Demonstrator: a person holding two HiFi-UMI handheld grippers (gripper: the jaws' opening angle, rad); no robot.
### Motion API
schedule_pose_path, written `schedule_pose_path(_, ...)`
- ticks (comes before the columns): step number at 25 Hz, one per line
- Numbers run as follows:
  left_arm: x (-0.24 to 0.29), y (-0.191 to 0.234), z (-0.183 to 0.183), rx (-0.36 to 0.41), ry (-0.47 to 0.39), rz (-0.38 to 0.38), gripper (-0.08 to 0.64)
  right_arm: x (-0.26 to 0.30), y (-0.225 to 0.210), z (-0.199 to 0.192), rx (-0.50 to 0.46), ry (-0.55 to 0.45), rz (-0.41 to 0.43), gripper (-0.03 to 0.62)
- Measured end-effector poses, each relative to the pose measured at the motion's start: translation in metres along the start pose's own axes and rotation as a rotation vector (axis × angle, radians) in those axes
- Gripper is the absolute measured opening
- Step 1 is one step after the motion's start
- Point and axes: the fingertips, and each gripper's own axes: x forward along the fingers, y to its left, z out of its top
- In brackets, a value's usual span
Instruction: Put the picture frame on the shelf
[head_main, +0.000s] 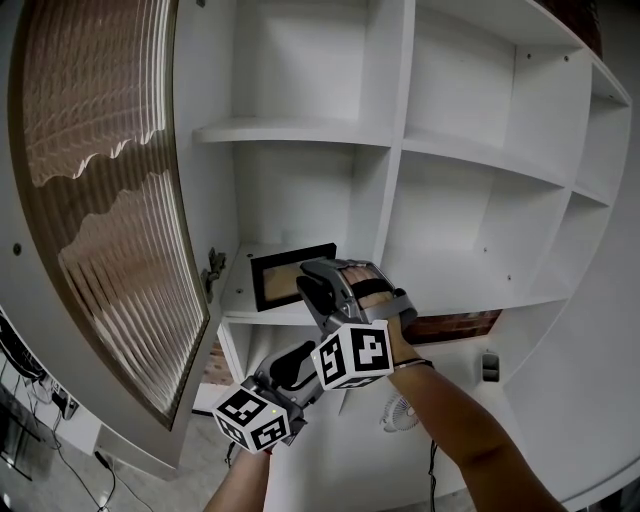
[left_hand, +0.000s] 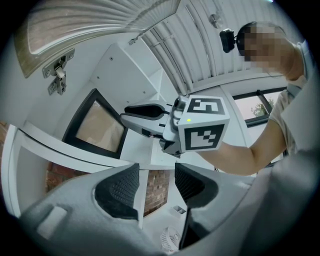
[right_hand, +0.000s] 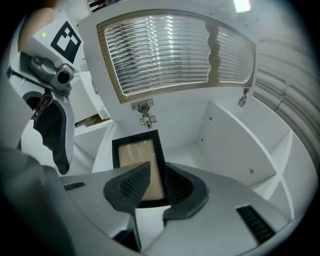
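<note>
The picture frame (head_main: 275, 280), black-rimmed with a tan face, rests at the left back of a white shelf (head_main: 460, 285), face toward me. My right gripper (head_main: 313, 277) reaches into that compartment at the frame's right edge. In the right gripper view the frame (right_hand: 136, 155) lies beyond the jaws, its black right border showing in the gap of the right gripper (right_hand: 157, 174), which is open. I cannot tell whether a jaw touches it. My left gripper (head_main: 298, 357) hangs lower, below the shelf, open and empty (left_hand: 156, 176). The left gripper view shows the frame (left_hand: 97, 125) and the right gripper (left_hand: 129, 111) from below.
A cabinet door with ribbed glass (head_main: 110, 180) stands swung open at the left, its hinge (head_main: 213, 268) beside the frame. White dividers split the shelving into compartments. Below are a brick wall (head_main: 455, 325) and a small fan (head_main: 398, 411).
</note>
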Motion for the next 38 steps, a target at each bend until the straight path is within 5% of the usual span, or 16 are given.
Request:
schedule_pose_path(22, 0.0, -0.011, 0.006, 0.023, -0.028, 0.035, 0.215, -0.059, 0.02, -0.029, 0.468, -0.066, -0.05, 0.064)
schedule_pose_path(31, -0.003, -0.015, 0.005, 0.051, -0.025, 0.055, 0.053, -0.085, 0.039, -0.047, 0.681, -0.091, -0.045, 0.044)
schedule_pose_path(38, -0.004, -0.02, 0.006, 0.057, -0.056, 0.071, 0.014, -0.109, 0.056, -0.054, 0.827, -0.151, -0.031, 0.021)
